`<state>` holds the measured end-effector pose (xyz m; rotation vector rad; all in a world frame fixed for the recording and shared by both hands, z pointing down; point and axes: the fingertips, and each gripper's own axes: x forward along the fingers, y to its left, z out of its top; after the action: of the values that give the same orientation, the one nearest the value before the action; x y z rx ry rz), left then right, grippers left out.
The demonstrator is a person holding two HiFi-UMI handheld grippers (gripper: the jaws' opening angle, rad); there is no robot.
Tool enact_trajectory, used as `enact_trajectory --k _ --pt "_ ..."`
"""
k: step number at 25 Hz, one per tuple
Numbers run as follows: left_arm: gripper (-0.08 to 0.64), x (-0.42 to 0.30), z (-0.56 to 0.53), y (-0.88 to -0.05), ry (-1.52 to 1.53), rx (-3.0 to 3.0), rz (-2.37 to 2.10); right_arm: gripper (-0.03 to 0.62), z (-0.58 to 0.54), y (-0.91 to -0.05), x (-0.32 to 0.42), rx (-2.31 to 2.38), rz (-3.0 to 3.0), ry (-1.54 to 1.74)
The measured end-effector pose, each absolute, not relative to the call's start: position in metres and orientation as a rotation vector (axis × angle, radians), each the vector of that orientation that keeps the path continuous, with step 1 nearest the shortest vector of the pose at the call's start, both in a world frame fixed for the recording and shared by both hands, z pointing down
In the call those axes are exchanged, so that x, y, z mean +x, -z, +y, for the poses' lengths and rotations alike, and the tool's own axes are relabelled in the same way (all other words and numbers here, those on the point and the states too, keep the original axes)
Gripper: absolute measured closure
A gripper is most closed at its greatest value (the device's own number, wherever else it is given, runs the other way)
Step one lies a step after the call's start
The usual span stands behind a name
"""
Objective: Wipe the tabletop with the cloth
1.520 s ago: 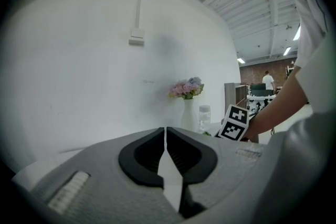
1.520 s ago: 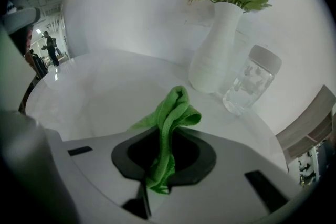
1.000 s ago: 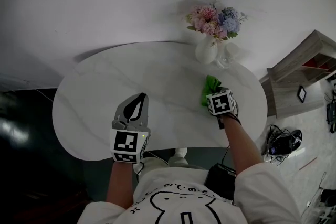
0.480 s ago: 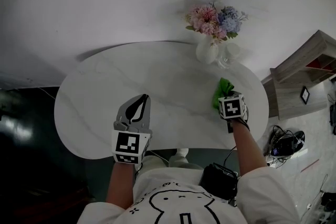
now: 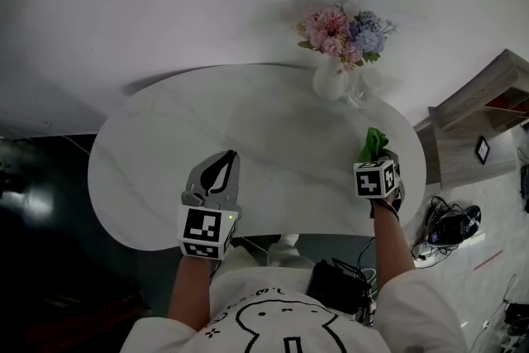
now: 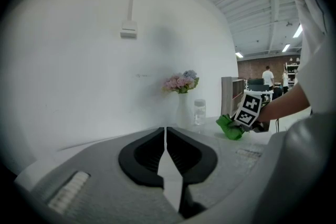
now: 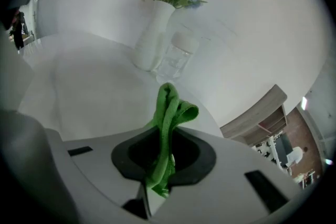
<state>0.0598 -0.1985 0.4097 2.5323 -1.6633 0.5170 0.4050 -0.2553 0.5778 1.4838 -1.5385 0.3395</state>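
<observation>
While the right gripper (image 7: 165, 162) is clamping the green cloth (image 7: 169, 107) between its jaws, the cloth is bunching upward and sticking out past the jaw tips, low in the middle of the right gripper view. Seen from the head view, this gripper is sitting at the right end of the white table (image 5: 248, 128), right of the frame's centre, with the cloth poking out just above its marker cube; the cloth is looking as if it is touching the tabletop, though that contact is not showing clearly. The left gripper (image 5: 225, 161) is hovering over the table's near edge, lower left of centre, with its jaws closed together and nothing between them. Near the table's far edge, in the upper right of the head view, a white vase (image 5: 328, 81) is standing upright and holding pink and blue flowers (image 5: 343, 31), and a clear jar (image 5: 358, 91) is standing just beside it on the right. A wooden shelf (image 5: 479, 107) is showing at the right edge of the frame.
</observation>
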Motion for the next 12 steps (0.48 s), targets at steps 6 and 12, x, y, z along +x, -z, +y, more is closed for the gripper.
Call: enact_trajectory --k 6,12 --pt "0.535 0.042 -0.191 -0.405 -0.482 2.573 -1.613 0.545 -0.237 -0.535 0.385 1.594 -1.546 -0.278" --pt "0.535 -0.005 -0.173 -0.402 -0.442 2.569 -1.606 0.545 -0.212 -0.499 0.343 1.677 -1.580 -0.274"
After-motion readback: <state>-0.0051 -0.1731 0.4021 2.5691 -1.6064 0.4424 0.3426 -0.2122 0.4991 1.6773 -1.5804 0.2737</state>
